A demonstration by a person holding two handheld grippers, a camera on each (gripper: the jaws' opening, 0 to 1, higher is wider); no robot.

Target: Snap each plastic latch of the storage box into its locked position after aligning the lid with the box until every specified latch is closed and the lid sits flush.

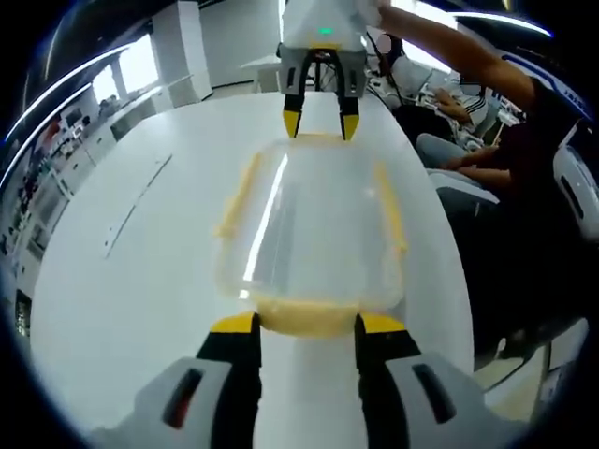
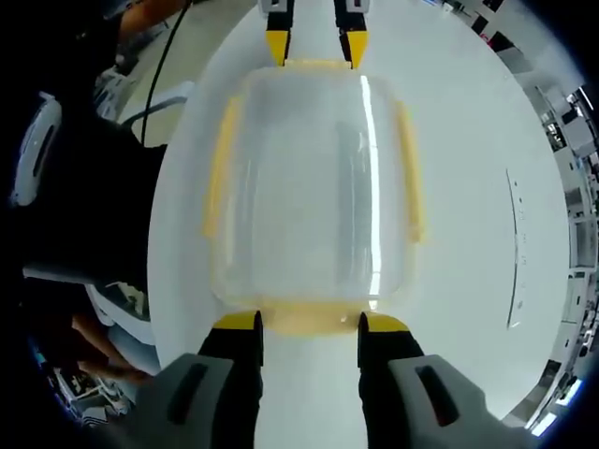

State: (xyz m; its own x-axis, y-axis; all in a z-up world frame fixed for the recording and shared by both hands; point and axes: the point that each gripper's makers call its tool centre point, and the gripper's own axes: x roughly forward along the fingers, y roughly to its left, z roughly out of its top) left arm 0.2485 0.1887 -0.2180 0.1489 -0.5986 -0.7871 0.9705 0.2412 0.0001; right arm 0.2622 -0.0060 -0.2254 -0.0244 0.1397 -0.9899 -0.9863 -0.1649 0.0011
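Note:
A clear plastic storage box [image 1: 314,224] [image 2: 309,187] with its lid on lies on the white table [image 1: 122,281]. Yellow latches run along its long sides [image 1: 239,196] [image 1: 393,210] [image 2: 217,173] [image 2: 409,173]. A yellow end latch [image 1: 304,318] lies between the tips of my left gripper [image 1: 307,327], which stands open at that end. At the opposite end, my right gripper [image 2: 310,323] [image 1: 321,122] is open around the other end latch [image 2: 309,320]. My left gripper [image 2: 314,45] shows across the box in the right gripper view. Whether the latches are snapped down is unclear.
The white table [image 2: 468,309] stretches well past the box on one side, with a thin dark line [image 1: 140,201] [image 2: 513,253] marked on it. On the other side the table edge is close, and seated people [image 1: 487,103] and chairs [image 2: 42,140] are beside it.

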